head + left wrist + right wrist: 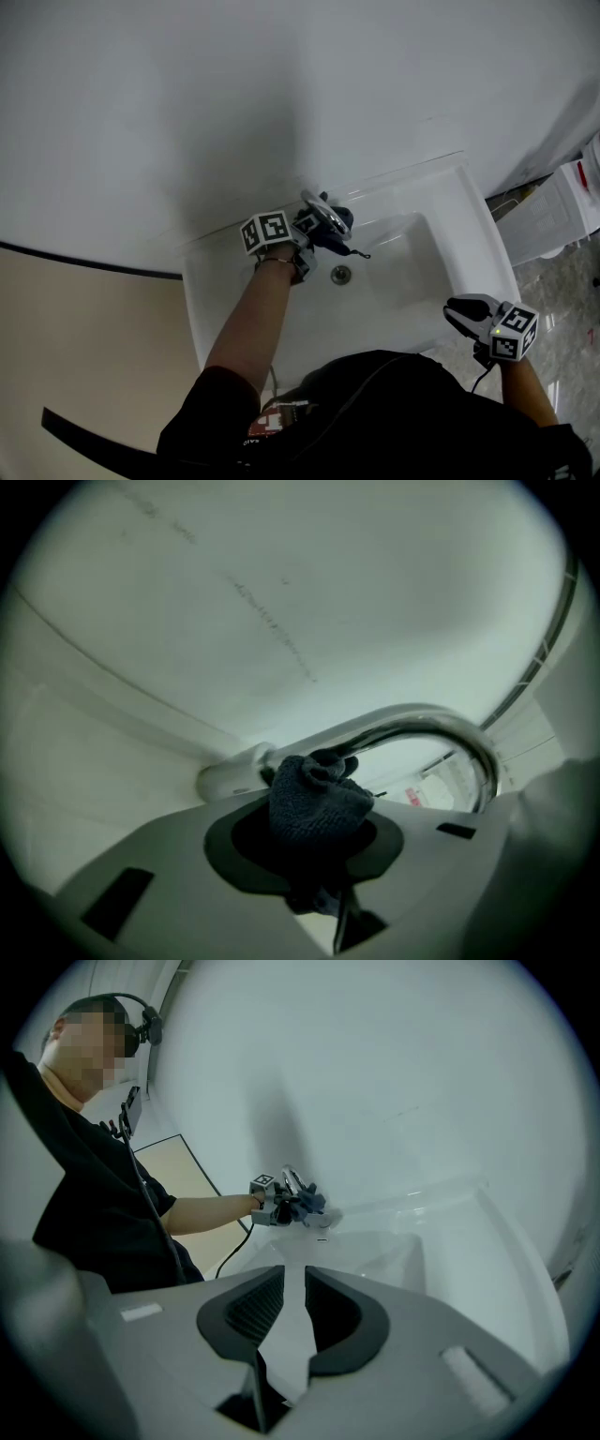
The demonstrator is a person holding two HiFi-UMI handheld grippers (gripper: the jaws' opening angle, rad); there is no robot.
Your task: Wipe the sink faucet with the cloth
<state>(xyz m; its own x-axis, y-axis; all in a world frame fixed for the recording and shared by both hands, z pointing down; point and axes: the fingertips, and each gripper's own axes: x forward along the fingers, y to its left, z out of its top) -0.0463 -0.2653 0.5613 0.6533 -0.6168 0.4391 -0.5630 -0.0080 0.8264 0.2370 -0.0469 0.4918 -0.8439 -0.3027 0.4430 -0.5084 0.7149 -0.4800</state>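
My left gripper is shut on a bunched dark blue-grey cloth, at the back rim of the white sink. The cloth rests against the chrome faucet. In the left gripper view the faucet's curved spout arches over and past the cloth, and its base lies just left of it. My right gripper hovers at the sink's front right corner, away from the faucet. Its jaws stand slightly apart with nothing between them. From there the faucet and the cloth are small and far.
The drain sits in the basin just below the faucet. A plain white wall rises behind the sink. A white cabinet and speckled floor lie to the right. A person's arm and dark sleeve reach in from the left.
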